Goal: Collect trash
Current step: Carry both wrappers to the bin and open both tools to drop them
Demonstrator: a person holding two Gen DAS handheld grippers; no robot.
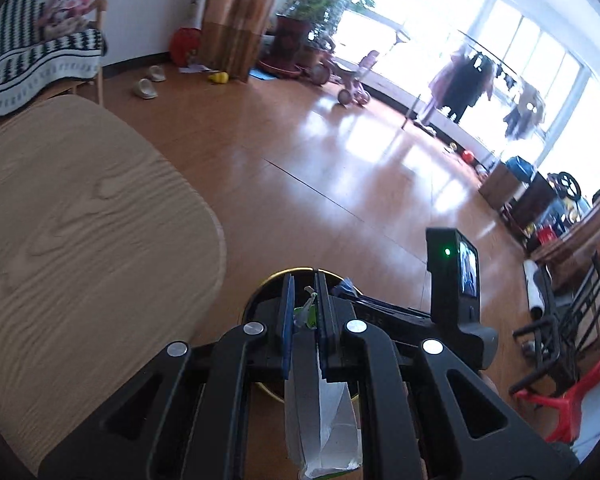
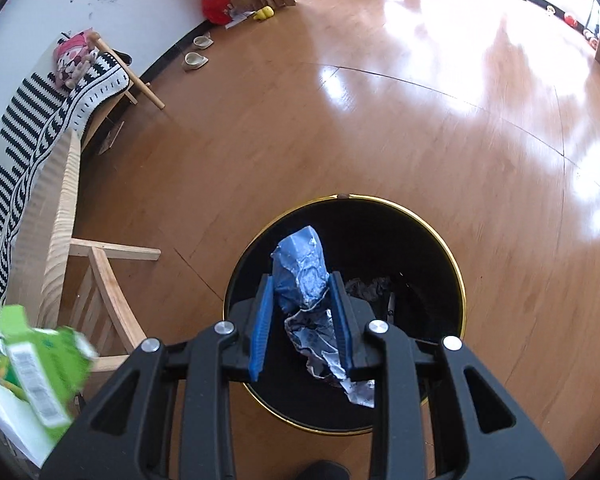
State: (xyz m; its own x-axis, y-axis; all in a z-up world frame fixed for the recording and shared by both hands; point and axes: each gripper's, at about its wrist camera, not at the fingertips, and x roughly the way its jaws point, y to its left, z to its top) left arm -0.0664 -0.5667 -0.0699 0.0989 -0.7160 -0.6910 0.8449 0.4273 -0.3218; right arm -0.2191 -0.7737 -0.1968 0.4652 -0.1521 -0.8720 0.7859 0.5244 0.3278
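- Right claw (image 2: pixel 302 312): jaws part-open, clamped on a crumpled blue wrapper (image 2: pixel 302 276); silvery tail of the wrapper is seen hanging below the pads.
- Wrapper is held directly above the mouth of the black bin (image 2: pixel 456 264) with the gold rim; dark crumpled scrap is already seen at the bin bottom.
- Left claw (image 1: pixel 304 304): jaws nearly closed, pinched on a flattened green-and-white carton (image 1: pixel 324 420); a white flap hangs down between the fingers, a green bit pokes out at the tips.
- In the right wrist view the same carton (image 2: pixel 40 364) is seen blurred at the left edge, off to the side of the bin, not over the opening.
- In the left wrist view the bin rim (image 1: pixel 296 269) is only partly seen behind the fingertips; whether the carton is inside the rim line cannot be told from there.
- Light wood desk (image 1: pixel 80 232) sits just left of the bin; wood floor (image 2: pixel 380 120) all around.
- Step judged: drop-off of both pieces; task looks near done for these two items.
- To be done well: right jaws should be opened while centred over the opening, so the trailing tail falls inside and does not catch on the rim.
- Left claw should be carried further over the bin before release; carton is light and flat, may flutter or snag on a pad.
- Risk: rim being knocked by a claw, bin tipping.
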